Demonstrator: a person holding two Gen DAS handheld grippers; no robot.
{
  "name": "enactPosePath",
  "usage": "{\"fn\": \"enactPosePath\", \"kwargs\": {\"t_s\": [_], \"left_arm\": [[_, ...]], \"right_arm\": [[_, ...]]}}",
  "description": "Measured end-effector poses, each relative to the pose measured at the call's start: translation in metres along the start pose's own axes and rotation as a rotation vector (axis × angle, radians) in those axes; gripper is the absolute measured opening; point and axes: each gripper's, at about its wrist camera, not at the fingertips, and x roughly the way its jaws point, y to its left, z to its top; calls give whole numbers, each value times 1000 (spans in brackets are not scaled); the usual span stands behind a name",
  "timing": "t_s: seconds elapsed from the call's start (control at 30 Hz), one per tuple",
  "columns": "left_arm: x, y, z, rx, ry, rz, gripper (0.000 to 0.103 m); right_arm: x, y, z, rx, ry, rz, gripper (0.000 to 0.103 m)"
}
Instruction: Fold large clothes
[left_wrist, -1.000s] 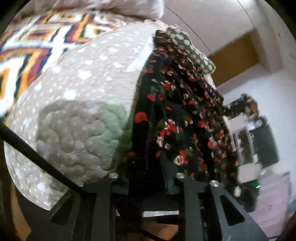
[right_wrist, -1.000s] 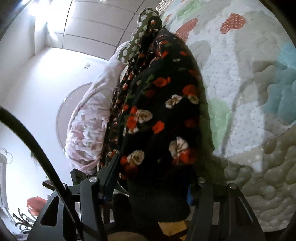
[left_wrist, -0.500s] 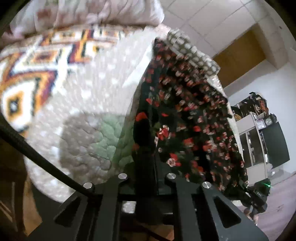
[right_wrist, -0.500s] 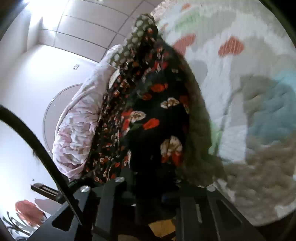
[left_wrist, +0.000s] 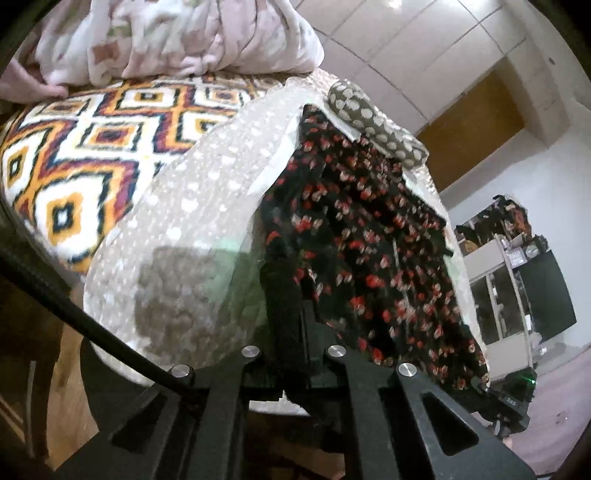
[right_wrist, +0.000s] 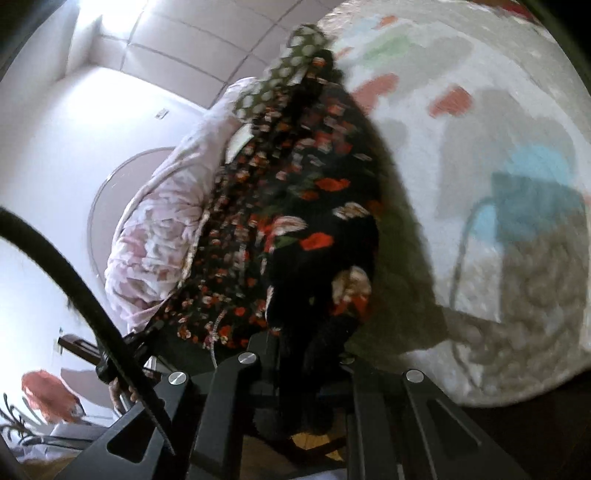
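Observation:
A black garment with red and cream flowers (left_wrist: 369, 236) lies stretched across the quilted bedspread (left_wrist: 199, 206), running away from me toward a green dotted cloth (left_wrist: 369, 122) at its far end. My left gripper (left_wrist: 290, 332) is shut on the garment's near left edge, which is raised off the bed. In the right wrist view the same floral garment (right_wrist: 303, 206) fills the middle. My right gripper (right_wrist: 310, 354) is shut on its near right edge, with dark fabric bunched between the fingers.
A bright patterned blanket (left_wrist: 85, 147) and a heap of pink bedding (left_wrist: 177, 40) lie at the bed's far left. A shelf and dark screen (left_wrist: 535, 288) stand beyond the bed's right side. The pastel-patched quilt (right_wrist: 498, 184) spreads right of the garment.
Both grippers closed on the garment's near edge and rose, lifting it off the quilt. The right jaws went from wide apart to pinched on the fabric.

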Motion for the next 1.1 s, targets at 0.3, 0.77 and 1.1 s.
{"fn": "enactPosePath", "kwargs": {"t_s": [0.3, 0.77, 1.1], "left_arm": [[41, -57, 124, 40, -69, 9, 6], [250, -86, 307, 45, -4, 287, 13], [214, -70, 327, -3, -114, 211, 47]], "right_arm": [[13, 73, 133, -158, -99, 12, 12], [187, 20, 361, 39, -97, -307, 42], [175, -4, 389, 164, -170, -193, 56]]}}
